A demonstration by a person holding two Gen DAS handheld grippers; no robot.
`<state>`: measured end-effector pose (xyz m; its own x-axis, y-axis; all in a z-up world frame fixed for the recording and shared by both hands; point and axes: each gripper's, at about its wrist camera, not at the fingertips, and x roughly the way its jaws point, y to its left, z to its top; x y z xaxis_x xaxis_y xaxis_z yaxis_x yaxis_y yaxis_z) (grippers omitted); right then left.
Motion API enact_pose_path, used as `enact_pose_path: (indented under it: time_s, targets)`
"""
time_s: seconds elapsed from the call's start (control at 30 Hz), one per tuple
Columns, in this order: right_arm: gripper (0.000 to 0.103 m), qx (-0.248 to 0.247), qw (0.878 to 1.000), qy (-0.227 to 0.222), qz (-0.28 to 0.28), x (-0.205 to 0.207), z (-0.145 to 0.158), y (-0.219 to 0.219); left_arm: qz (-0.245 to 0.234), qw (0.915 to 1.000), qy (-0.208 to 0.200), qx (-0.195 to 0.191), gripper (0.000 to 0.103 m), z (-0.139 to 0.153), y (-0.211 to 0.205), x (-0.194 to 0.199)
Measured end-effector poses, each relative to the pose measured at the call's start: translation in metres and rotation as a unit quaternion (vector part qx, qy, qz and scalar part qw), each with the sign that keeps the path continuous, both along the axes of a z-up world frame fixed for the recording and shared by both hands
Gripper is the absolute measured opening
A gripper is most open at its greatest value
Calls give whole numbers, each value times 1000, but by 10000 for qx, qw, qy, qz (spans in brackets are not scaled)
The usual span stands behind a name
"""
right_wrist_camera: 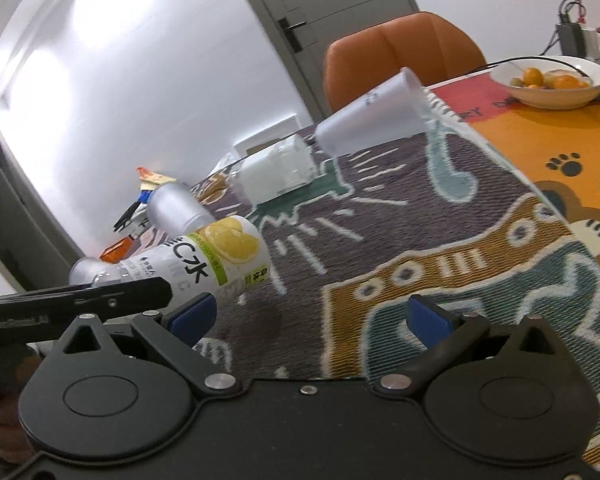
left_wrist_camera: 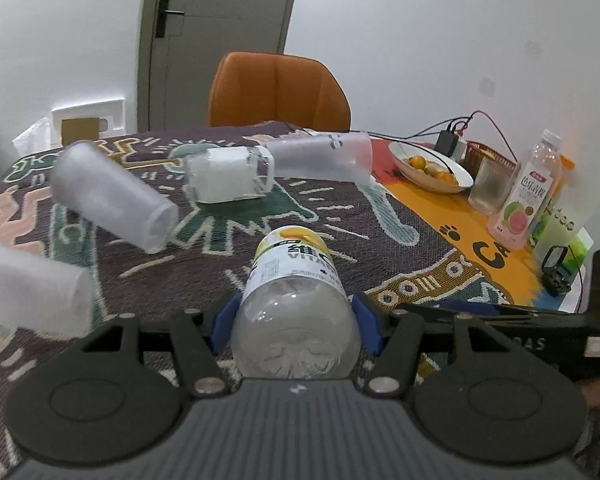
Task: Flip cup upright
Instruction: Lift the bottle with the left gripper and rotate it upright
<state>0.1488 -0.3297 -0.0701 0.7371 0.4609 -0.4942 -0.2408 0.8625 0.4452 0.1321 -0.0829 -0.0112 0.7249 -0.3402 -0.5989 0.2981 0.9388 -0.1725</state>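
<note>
Two grippers: left gripper clamping bottle near its base (slip risk); right gripper wide, idle; cups lying nearby, easily knocked.

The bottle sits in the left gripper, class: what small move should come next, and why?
Probably tip the bottle until its base faces the tablecloth, keeping the grip. The left gripper is shut on its lower body, and in the right wrist view it lies roughly level above the cloth. The right gripper is open and empty, and the frosted cups nearby lie on their sides.
</note>
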Motion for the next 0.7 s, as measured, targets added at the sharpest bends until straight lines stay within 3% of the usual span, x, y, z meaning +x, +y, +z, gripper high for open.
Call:
enact_pose_path:
  time_s: [0.33,0.7]
  targets:
    - [103,-142,9991,0,393,-13,3,34,164,9997,68,-178,61,-10,36,-36]
    - [103,-239,9968,328,694,-25,0,58,309,9954,802,-435,61,-49,62,-42]
